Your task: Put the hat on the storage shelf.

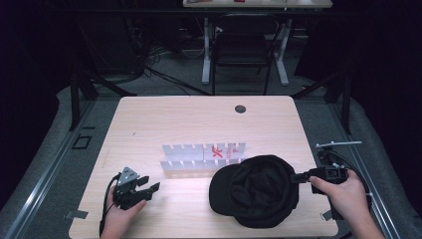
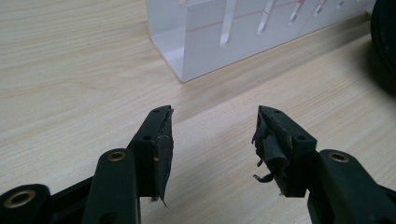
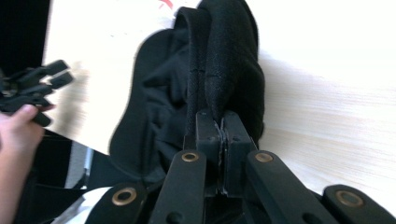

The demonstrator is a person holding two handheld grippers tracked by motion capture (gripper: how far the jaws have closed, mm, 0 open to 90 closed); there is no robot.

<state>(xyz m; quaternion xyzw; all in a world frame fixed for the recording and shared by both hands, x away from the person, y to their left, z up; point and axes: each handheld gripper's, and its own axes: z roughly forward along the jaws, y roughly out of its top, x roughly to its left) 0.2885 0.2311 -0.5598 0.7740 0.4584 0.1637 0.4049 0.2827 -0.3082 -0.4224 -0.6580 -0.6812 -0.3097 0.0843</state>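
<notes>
Dark curtains and a folding chair point(image 1: 244, 47) stand behind your pale wooden desk point(image 1: 174, 119). On its near right part lies a black cap point(image 1: 256, 191), inside turned up, its edge reaching over toward your right hand point(image 1: 346, 196). Your right gripper point(image 1: 297, 178) comes in from the right and its jaws are pinched fully together on the cap's rim; in the right gripper view a fold of black cloth point(image 3: 219, 70) rises straight out from between the two closed jaws. Your left gripper point(image 1: 149, 189) rests at the near left, well apart from the cap, its jaws spread wide with nothing but bare desk between them. Ahead of it stands a white slotted rack point(image 2: 224, 37), just beside the cap's far edge.
</notes>
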